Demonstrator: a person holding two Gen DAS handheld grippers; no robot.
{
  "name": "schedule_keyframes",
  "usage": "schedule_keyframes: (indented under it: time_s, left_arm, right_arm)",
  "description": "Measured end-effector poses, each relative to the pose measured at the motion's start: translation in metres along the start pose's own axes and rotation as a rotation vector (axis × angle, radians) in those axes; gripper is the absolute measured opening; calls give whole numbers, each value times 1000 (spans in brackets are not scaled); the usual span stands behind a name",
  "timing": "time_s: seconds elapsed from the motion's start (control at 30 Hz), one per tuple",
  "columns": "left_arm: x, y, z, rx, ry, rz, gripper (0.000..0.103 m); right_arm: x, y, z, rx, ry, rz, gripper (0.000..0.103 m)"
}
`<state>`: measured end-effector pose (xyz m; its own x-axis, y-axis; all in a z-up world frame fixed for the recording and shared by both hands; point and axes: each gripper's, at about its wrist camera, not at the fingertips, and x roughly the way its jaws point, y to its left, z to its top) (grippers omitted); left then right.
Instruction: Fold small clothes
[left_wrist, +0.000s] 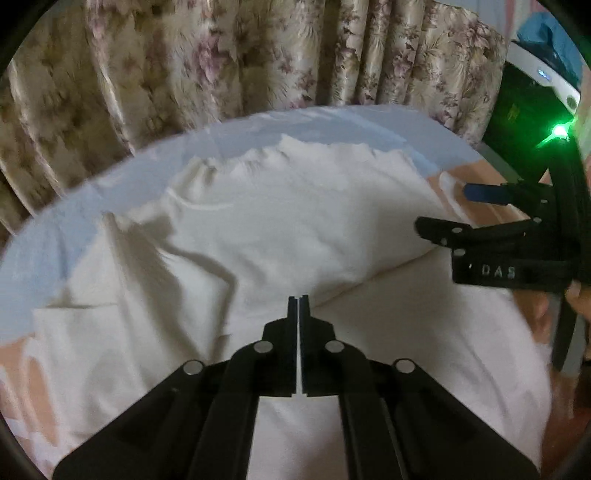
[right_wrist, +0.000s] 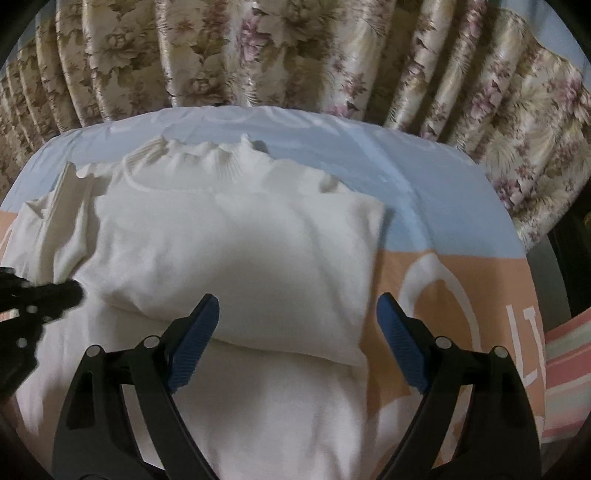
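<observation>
At the far left of our left wrist view, the flowered curtain (left_wrist: 147, 74) hangs in folds behind the bed, and below it the bedspread (left_wrist: 48, 243) shows pale blue, turning peach toward the near edge. On it lies the white garment (left_wrist: 258, 229), a small top. Its ribbed neck is bunched at the far side by the blue band. A loose part, which may be a sleeve though the blur keeps us from being sure, trails off to the left. The upper part of the garment is folded down over the lower part, so that a soft doubled edge runs across the middle.

Over that edge, at the centre of the view, our left gripper (left_wrist: 298, 299) points down at the cloth with its jaws pressed together. Only a thin pale slit shows between them, and we cannot tell whether any cloth is pinched in it.

Further right, our right gripper (right_wrist: 297, 325) hovers above the folded edge with its jaws spread wide. One blue pad (right_wrist: 195, 339) stands over the white cloth and the other stands over the garment's right edge, and nothing is gripped between them. In the left wrist view the same tool comes in from the right edge beside a green light (left_wrist: 560, 130).

Right of the garment, the peach part of the bedspread (right_wrist: 413, 295) carries large white lettering, and a pink striped cloth (right_wrist: 565, 350) lies at the far right edge.
</observation>
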<state>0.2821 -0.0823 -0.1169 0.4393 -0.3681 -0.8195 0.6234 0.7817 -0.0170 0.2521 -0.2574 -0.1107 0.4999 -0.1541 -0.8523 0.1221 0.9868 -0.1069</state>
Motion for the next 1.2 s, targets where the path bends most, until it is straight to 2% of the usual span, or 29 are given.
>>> schedule_keyframes:
  time_s: [0.1,0.17,0.2,0.27,0.3,0.37,0.43,0.57,0.67,0.83,0.87,0.93,0.97,1.03,1.2]
  left_arm:
    - [-8,23,-3,-50,-2,67,3]
    - [-12,44,-9,-82,10,147,3]
    - [-12,53,-12,-96,19,181,6]
    - [-14,73,-20,-145,31,229,32]
    - [-16,83,-23,-169,30,241,52]
    - [-22,103,-31,-208,22,273,61]
    - [-24,121,-39,-242,31,273,71]
    - [-22,145,-52,-273,56,259,73]
    - [-21,154,-59,-287,67,248,73]
    - [-13,155,-65,-284,85,247,73]
    - [-12,156,-67,-286,85,245,73]
    - [-11,159,-68,-298,86,234,73]
    - [-10,160,-68,-300,87,232,73]
    - [-10,160,-67,-300,88,232,73]
    - [-10,156,-64,-290,89,256,73]
  right_arm:
    - [2,-2,-5,-2,10,-14,87]
    - [2,0,-7,-1,14,-2,87]
    - [0,4,-7,-4,13,9,87]
    - [-2,14,-4,-22,5,21,87]
    - [-5,21,-2,-35,-1,29,87]
    - [-8,40,3,-66,-13,56,87]
    - [-11,60,9,-94,-20,91,87]
    - [-16,116,26,-164,-35,188,86]
    - [-17,157,41,-202,-35,279,76]
    - [-2,212,63,-268,10,334,68]
    - [3,219,64,-281,22,335,62]
    - [15,232,64,-314,67,324,17]
    - [26,234,63,-314,123,356,8]
    - [32,227,58,-278,146,398,4]
    - [4,177,58,-222,7,407,4]
